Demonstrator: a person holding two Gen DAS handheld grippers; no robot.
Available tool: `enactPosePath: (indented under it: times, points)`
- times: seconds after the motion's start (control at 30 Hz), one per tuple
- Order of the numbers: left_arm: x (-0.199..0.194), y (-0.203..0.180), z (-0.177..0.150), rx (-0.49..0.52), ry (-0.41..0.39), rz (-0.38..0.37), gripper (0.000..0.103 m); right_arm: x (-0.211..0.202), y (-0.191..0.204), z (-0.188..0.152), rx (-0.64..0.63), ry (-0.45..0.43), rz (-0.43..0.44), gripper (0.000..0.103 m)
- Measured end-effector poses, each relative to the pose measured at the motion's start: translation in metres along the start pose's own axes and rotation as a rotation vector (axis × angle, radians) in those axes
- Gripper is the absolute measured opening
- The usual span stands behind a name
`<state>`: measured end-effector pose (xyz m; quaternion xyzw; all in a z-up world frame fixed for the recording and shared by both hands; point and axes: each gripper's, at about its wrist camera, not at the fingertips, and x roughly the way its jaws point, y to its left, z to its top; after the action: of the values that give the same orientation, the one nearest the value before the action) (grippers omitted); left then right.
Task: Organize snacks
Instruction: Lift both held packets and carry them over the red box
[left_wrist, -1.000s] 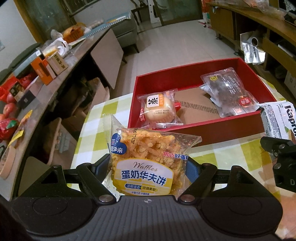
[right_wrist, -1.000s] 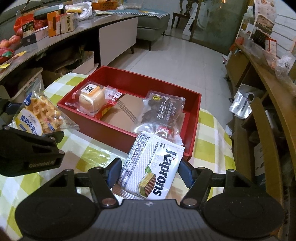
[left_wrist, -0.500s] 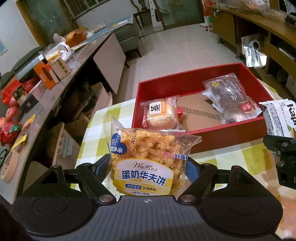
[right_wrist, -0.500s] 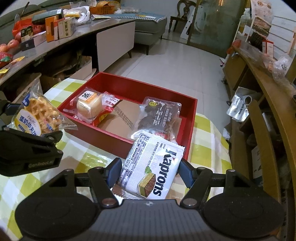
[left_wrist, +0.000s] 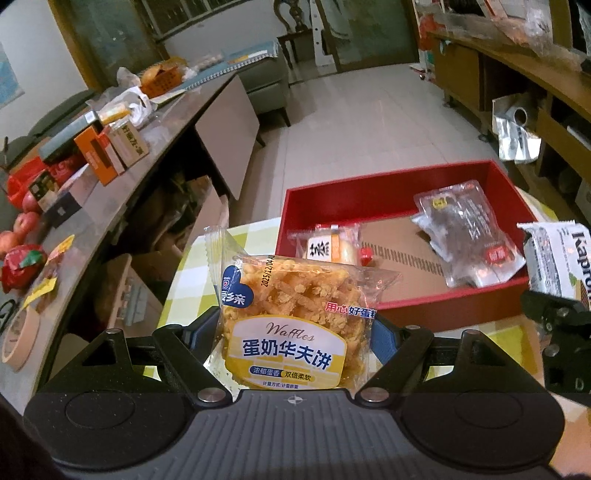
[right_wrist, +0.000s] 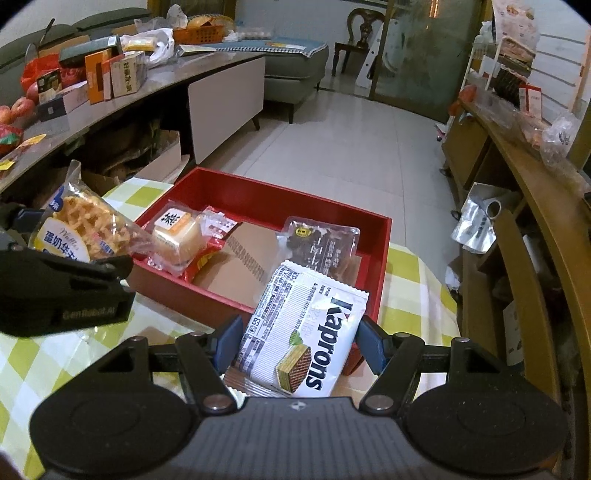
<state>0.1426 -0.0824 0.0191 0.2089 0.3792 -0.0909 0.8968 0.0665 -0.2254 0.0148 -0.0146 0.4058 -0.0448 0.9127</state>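
wafer pack cut by right edge | bun packet partly behind waffle pack (lower half hidden); left fingertips covered

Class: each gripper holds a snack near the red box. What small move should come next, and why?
Probably carry the waffle pack in the left gripper forward over the red box, then release: its cardboard floor shows bare space mid-box.

Ahead of the left gripper and its waffle packet sat the tray on the checked tablecloth, holding a bun packet left and a dark snack packet right.
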Motion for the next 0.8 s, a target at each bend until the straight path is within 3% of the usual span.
enactPosePath:
  times: [0.37, 0.8]
  points:
    - [0.009, 0.019, 0.026, -0.125, 0.011, -0.060, 0.085, 0.007, -0.008, 0.016, 0.046, -0.022, 0.004, 0.076]
    - [0.027, 0.010, 0.042, -0.129, 0.011, -0.049, 0.085, 0.038, -0.022, 0.039, 0.077, -0.028, -0.029, 0.077]
